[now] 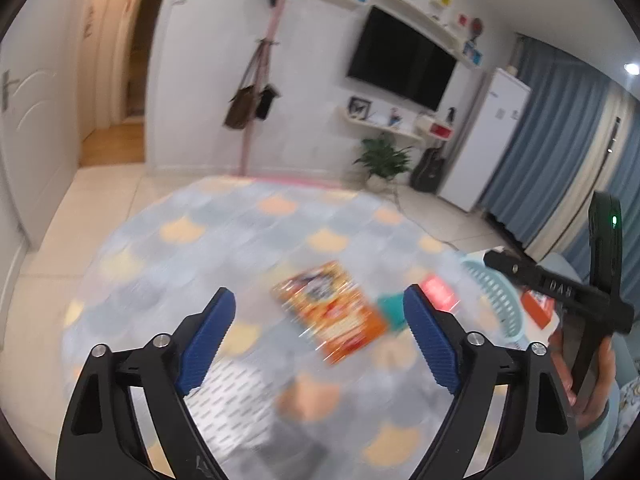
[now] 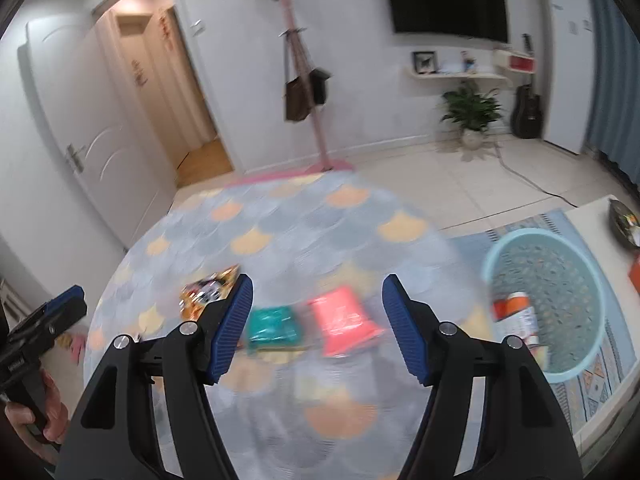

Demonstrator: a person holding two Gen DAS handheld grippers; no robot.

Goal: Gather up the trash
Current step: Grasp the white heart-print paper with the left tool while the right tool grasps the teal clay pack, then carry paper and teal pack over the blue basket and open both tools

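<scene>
Both grippers' jaws stood wide and empty; three wrappers (image 2: 342, 316) lay on the bench (image 2: 280, 220), some trash already in the basket (image 2: 592, 276).

Both wrist cameras look forward and down from close above the round counter (image 1: 168, 240), the left view further left, sharing its wrappers, the basket (image 2: 560, 292) and the television wall (image 1: 304, 92).

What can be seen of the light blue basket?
The light blue basket is round, plastic-looking, with perforated walls and bottom and a smooth rim. It stands upright on a patterned mat on the floor, right of the round table. Inside lie a few pieces of packaging, one orange and white. Neither gripper touches it.
</scene>
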